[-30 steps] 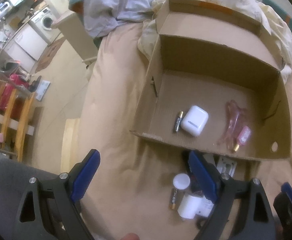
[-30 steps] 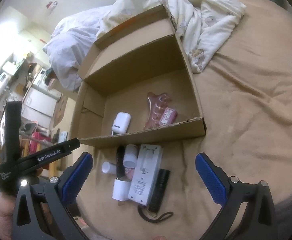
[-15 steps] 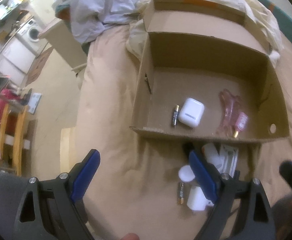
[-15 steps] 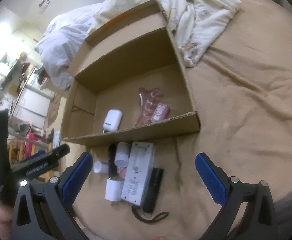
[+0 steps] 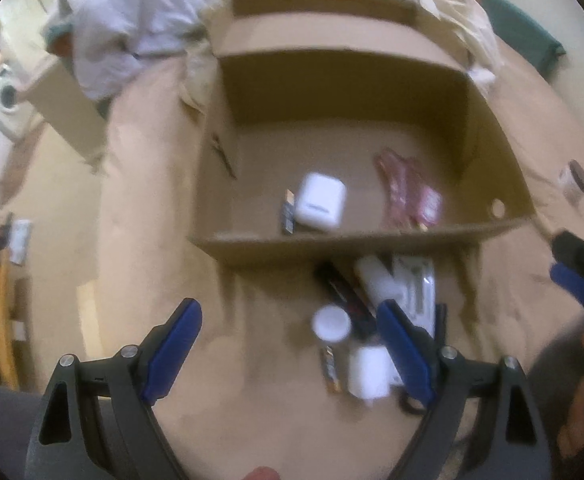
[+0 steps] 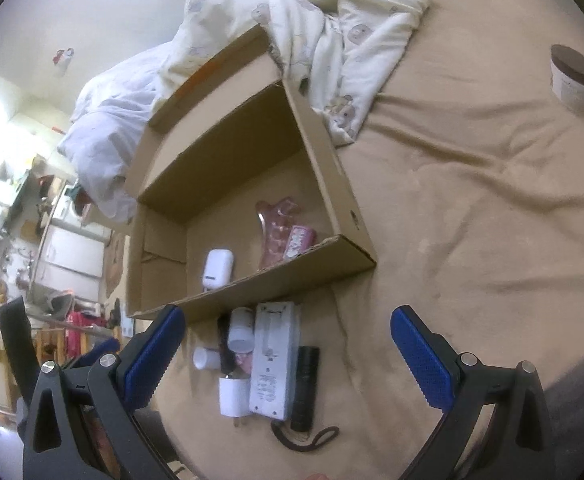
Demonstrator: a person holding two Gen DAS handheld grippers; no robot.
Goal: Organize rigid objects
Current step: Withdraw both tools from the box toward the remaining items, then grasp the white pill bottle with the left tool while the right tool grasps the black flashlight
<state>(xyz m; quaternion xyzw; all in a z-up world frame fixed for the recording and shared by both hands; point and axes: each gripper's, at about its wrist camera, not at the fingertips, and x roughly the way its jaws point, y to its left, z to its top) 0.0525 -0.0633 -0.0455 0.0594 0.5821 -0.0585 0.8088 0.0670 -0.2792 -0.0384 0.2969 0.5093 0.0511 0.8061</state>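
Tan bedding [image 6: 472, 208] covers the bed that carries everything, with a rumpled cream quilt [image 6: 348, 40] and a pale blue one [image 5: 131, 20] heaped at its far edge. A shallow cardboard box [image 6: 344, 196] is set on the bedding with its back flap against the quilts; its low front wall runs just beyond the loose pile. Inside the box, a white earbud case [image 5: 319, 204] is seen near the front wall, a battery [image 5: 288, 211] just beside it on the left, and a pink packet [image 5: 410, 192] toward the right wall. The back half of the box floor is bare.

Just outside the front wall a cluster is laid: a white rectangular device [image 6: 273, 360], a black flashlight [image 6: 304, 388] with a looped strap against its right side, a white charger plug [image 6: 232, 396], a small white cap [image 6: 205, 358], a white bottle [image 6: 240, 330], and a second battery [image 5: 331, 368]. Broad open bedding is left to the right of the cluster and box, up to a brown-lidded jar [image 6: 574, 76] well apart near the far right edge.

The left gripper [image 5: 287, 344] is held wide above the bedding, nothing between its blue pads, the right pad overlapping the cluster in view. The right gripper [image 6: 287, 352] is likewise spread wide and empty over the cluster.
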